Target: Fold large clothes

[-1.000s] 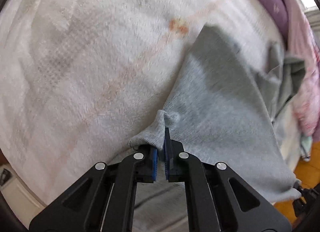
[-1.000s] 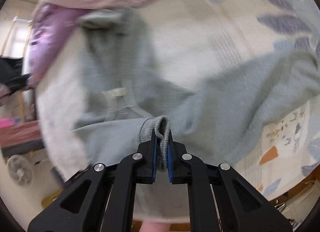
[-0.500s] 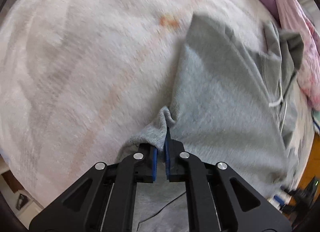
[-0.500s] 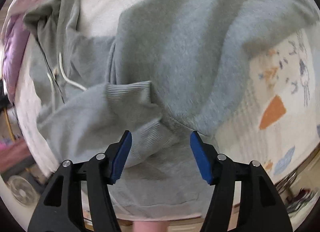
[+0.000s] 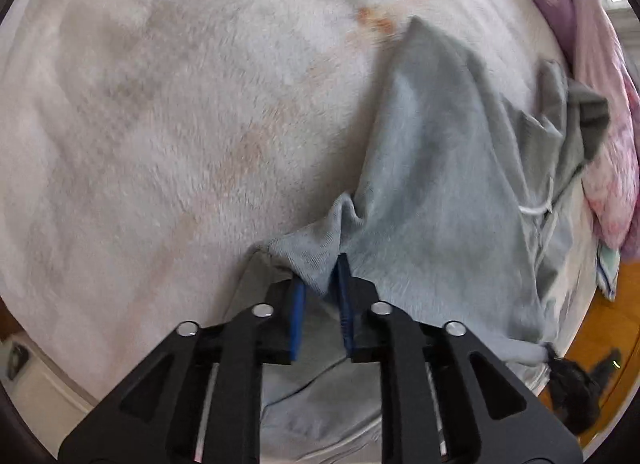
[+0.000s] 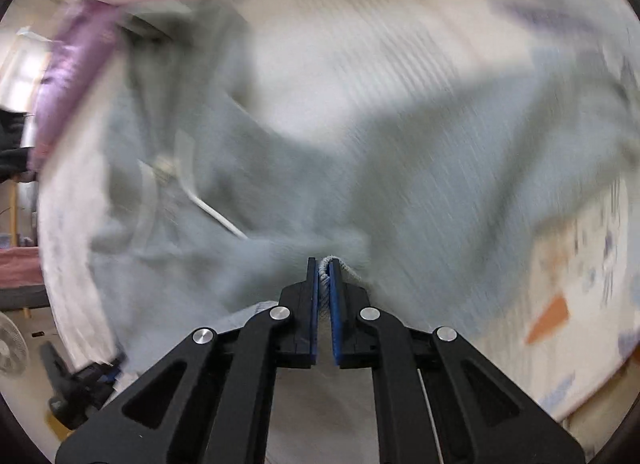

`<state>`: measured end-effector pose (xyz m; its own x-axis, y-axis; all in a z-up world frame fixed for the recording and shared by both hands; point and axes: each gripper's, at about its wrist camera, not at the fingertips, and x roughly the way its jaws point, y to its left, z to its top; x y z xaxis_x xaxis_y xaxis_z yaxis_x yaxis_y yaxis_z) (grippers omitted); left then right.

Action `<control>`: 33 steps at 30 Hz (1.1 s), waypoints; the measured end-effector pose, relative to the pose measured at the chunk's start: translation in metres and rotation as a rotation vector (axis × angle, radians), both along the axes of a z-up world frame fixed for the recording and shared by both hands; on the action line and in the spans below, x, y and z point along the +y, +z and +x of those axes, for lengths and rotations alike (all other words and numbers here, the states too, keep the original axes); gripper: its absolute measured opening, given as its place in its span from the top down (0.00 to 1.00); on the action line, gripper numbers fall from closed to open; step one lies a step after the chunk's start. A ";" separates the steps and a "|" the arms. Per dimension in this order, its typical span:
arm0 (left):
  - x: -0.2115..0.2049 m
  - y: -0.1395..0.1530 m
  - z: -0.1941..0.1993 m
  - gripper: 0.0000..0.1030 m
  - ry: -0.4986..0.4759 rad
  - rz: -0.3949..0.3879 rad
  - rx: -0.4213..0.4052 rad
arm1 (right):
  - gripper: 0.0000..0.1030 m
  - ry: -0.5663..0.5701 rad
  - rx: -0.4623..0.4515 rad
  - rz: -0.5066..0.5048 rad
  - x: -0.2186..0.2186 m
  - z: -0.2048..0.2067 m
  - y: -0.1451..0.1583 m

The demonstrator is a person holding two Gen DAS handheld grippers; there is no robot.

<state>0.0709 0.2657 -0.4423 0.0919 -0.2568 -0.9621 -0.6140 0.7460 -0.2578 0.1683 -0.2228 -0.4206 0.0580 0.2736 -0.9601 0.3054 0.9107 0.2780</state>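
A grey hoodie (image 5: 440, 183) lies spread on a white fleece blanket (image 5: 180, 123), with its hood and white drawstring (image 5: 534, 208) at the right. My left gripper (image 5: 320, 276) points down at a raised corner of the hem. Its jaws are opening, and the fold still stands between the blue pads. In the blurred right wrist view the hoodie (image 6: 440, 183) fills the middle. My right gripper (image 6: 324, 264) is closing, its pads pressed on a ribbed fold of the hem.
Purple and pink bedding (image 5: 600, 83) is heaped along the far right edge of the bed and shows as a blurred mass (image 6: 80, 55) at upper left. A patterned sheet (image 6: 560, 284) covers the right side. Wooden floor (image 5: 600, 324) lies beyond the bed. A fan (image 6: 10, 348) stands at left.
The left jaws, earlier shut on the hem corner, have parted. The right jaws opened wide over the ribbed hem half a second ago and have closed on it again.
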 end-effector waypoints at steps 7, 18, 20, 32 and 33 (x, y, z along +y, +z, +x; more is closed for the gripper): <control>0.000 0.033 0.064 0.37 -0.189 -0.055 -0.064 | 0.90 -0.023 0.035 0.088 -0.018 -0.013 -0.013; 0.029 -0.048 0.187 0.59 -0.156 0.017 0.141 | 0.87 -0.046 0.082 0.109 -0.019 0.010 -0.044; 0.027 -0.036 0.191 0.89 -0.207 0.069 0.135 | 0.89 -0.050 0.081 0.108 -0.016 0.013 -0.043; 0.063 0.029 0.175 0.98 -0.237 0.235 0.043 | 0.98 0.011 -0.104 0.117 -0.007 0.029 0.000; 0.069 0.029 0.176 0.98 -0.240 0.236 0.048 | 0.98 0.014 -0.120 0.117 -0.005 0.032 0.005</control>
<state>0.2468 0.3344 -0.4131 0.0089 -0.0354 -0.9993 -0.4212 0.9063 -0.0359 0.1999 -0.2283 -0.4152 0.1658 0.3849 -0.9080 0.2508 0.8740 0.4162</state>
